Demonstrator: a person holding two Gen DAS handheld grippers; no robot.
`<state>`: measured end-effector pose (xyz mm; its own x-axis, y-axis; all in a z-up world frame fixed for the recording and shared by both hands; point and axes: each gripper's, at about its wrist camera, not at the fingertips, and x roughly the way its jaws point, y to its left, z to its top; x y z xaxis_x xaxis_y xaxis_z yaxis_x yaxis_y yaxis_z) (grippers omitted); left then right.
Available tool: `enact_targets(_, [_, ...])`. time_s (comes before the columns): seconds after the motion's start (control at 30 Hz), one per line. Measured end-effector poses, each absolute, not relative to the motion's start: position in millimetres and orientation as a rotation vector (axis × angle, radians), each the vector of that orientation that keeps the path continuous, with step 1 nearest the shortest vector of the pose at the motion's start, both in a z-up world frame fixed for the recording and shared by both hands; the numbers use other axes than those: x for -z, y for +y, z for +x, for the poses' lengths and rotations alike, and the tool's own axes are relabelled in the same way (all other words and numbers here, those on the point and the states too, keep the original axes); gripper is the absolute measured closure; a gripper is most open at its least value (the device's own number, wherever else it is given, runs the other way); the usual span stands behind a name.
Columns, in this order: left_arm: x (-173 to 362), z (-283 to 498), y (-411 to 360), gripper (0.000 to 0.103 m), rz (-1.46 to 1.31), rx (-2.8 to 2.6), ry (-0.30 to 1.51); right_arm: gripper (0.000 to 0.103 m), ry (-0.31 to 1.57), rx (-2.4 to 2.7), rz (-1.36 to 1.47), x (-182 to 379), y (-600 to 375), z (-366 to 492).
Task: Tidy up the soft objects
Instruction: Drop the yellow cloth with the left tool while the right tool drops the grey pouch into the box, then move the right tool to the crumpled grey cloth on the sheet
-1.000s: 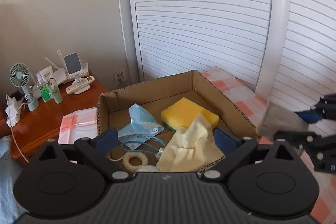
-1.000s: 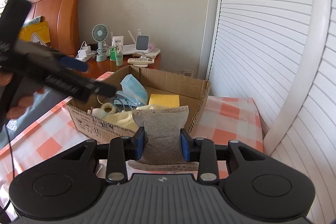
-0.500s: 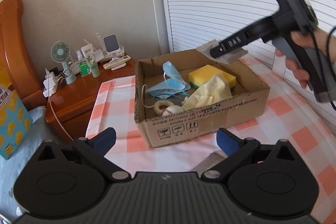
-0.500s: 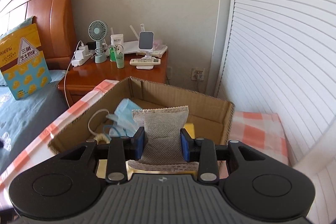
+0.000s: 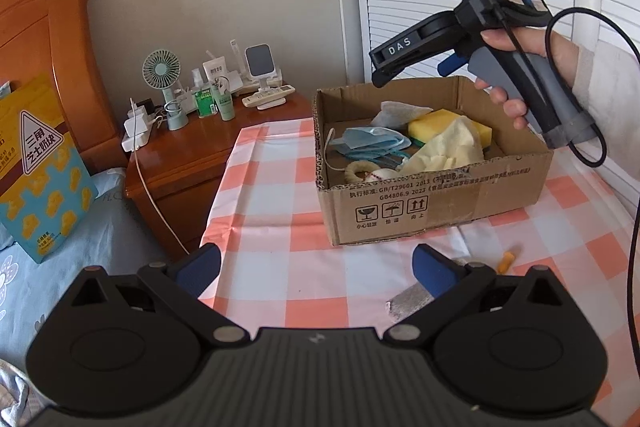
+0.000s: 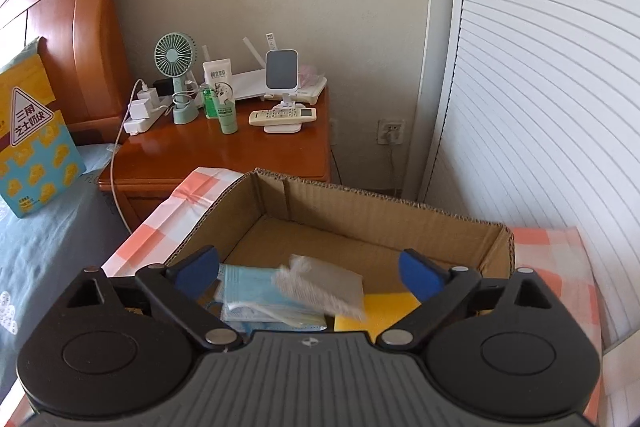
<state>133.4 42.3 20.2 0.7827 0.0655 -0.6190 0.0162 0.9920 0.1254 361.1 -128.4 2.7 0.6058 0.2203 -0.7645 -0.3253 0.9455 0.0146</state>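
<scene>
My right gripper [image 6: 310, 273] hangs over the open brown cardboard box [image 6: 384, 223], jaws spread wide and gripping nothing. Below them the grey mesh pouch [image 6: 328, 285] lies on the blue face masks [image 6: 256, 301]. My left gripper [image 5: 316, 267], jaws apart too, hovers short of the box.

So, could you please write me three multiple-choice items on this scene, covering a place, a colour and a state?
1. Where is the grey pouch?
A. on the nightstand
B. in the cardboard box
C. on the bed

2. What colour is the sponge?
A. yellow
B. red
C. black

3. How are the right gripper jaws?
A. shut on the pouch
B. shut on nothing
C. open

Answers:
1 B, it lies on the face masks inside the box.
2 A, both views show yellow.
3 C, the blue pads stand wide apart, holding nothing.
</scene>
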Motion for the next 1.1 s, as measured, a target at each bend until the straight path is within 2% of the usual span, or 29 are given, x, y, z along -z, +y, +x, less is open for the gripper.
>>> enact_targets(0.1, [-20,133,42,0.001,0.122,-0.018,0.664,0.0,0.868,-0.293,-0.146,-10,-132,347])
enact_targets(0.57, [-24,123,46,0.001,0.092,0.005,0.641,0.0,0.825,-0.225,-0.224,-30,-160,233])
enact_targets(1.1, [-16,116,41,0.001,0.099,0.036,0.66,0.0,0.979,-0.183,-0.153,41,-181,146])
